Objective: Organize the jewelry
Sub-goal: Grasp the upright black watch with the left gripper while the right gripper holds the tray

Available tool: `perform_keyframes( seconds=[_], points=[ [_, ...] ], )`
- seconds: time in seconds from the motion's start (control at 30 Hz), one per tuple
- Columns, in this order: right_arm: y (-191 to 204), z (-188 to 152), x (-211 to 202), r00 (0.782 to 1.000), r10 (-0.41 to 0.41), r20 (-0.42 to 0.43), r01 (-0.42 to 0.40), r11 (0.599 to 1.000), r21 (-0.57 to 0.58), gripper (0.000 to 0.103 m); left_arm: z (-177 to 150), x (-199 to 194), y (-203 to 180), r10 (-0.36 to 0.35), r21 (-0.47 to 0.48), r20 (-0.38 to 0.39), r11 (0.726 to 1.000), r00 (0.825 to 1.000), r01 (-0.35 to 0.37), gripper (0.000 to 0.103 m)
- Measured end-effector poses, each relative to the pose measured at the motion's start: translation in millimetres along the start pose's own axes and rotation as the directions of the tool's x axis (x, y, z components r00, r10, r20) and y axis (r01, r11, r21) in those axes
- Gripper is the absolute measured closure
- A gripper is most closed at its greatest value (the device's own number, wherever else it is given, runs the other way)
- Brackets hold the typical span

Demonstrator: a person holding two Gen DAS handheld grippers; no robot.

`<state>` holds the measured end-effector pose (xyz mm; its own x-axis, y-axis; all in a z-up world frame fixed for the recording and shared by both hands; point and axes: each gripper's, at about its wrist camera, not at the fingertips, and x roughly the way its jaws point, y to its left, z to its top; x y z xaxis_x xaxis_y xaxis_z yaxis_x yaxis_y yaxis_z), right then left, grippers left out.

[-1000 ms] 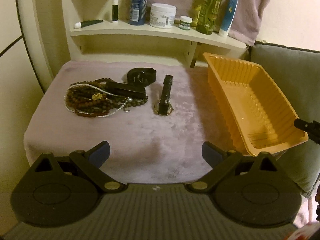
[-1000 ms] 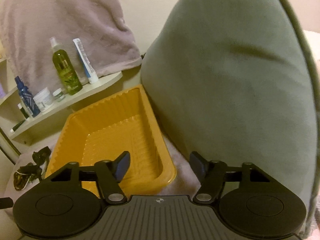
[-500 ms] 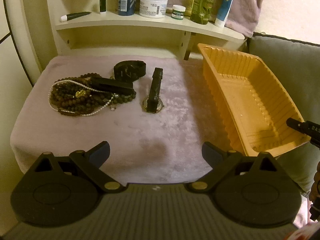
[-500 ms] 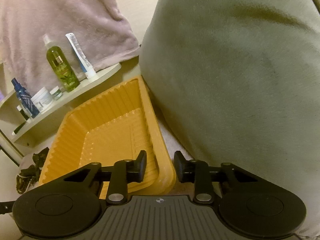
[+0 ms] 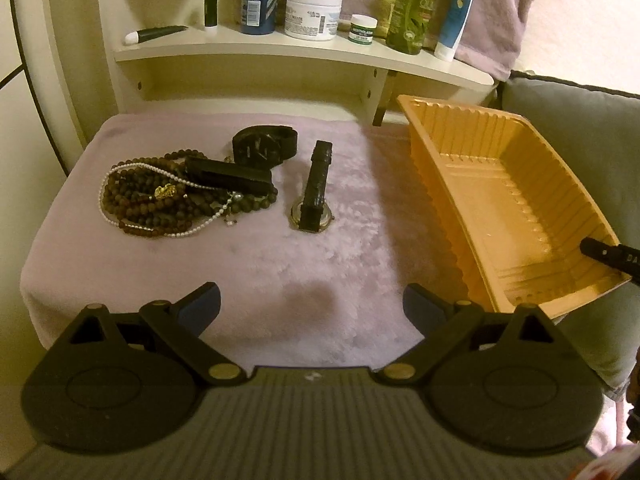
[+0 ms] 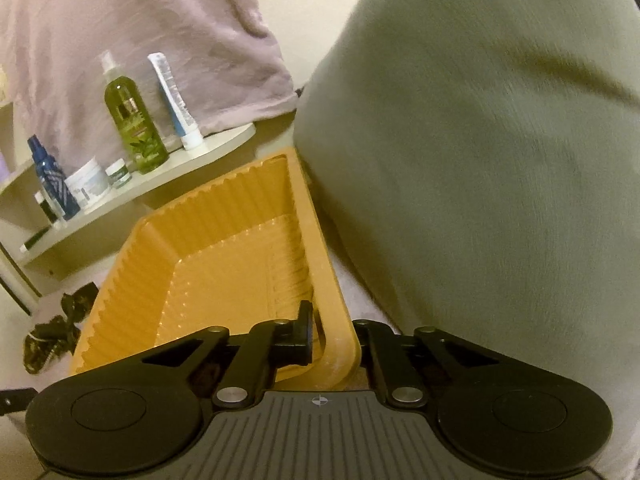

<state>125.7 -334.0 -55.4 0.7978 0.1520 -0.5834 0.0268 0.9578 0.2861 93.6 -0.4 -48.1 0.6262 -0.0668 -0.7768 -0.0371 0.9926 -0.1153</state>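
Note:
An empty orange plastic tray [image 5: 496,184] stands tilted at the right of a pink fluffy mat [image 5: 280,264]. My right gripper [image 6: 334,334] is shut on the tray's near right rim [image 6: 340,320]; one of its fingers shows at the tray's corner in the left wrist view [image 5: 608,258]. On the mat lie a heap of brown bead necklaces with a pearl strand [image 5: 156,200], a black strap [image 5: 228,176], a coiled black band [image 5: 264,146] and a black-strapped watch [image 5: 314,200]. My left gripper [image 5: 312,306] is open and empty, above the mat's near edge.
A cream shelf [image 5: 304,54] behind the mat carries bottles, jars and tubes. A grey-green cushion [image 6: 480,152] stands right of the tray, close to my right gripper. A pink towel [image 6: 120,28] hangs behind the shelf.
My right gripper has closed from open onto the tray's right rim, and the tray now sits tilted. My left gripper has moved a little closer to the mat.

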Motion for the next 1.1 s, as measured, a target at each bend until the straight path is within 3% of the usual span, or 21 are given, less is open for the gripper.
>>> perform_keyframes(
  seconds=[0.37,0.5,0.63,0.9,1.1],
  points=[
    [37.4,-2.1,-25.0,0.992,-0.081,0.095,0.094,0.985,-0.146,0.097,6.4,8.7,17.1,0.034,0.004,0.086,0.999,0.996,-0.034,0.013],
    [42.6,-5.7,-26.8,0.991,-0.096,0.094,0.110,0.982,-0.154,0.097,11.5,20.8,16.2,0.025,0.054,0.123,0.998,0.992,-0.032,0.026],
    [48.8,-5.4,-30.1,0.987,-0.118,0.113,0.137,0.974,-0.179,0.097,19.4,36.7,10.5,-0.002,0.098,0.146,0.995,0.989,-0.012,0.049],
    [56.5,-4.0,-30.6,0.984,-0.128,0.127,0.155,0.961,-0.230,0.097,29.9,65.0,-2.9,-0.006,0.181,0.154,0.983,0.988,-0.022,0.075],
    [64.3,-4.4,-33.3,0.979,-0.150,0.139,0.182,0.949,-0.258,0.097,33.2,70.3,-6.3,-0.014,0.193,0.152,0.981,0.988,-0.015,0.086]
  ],
)
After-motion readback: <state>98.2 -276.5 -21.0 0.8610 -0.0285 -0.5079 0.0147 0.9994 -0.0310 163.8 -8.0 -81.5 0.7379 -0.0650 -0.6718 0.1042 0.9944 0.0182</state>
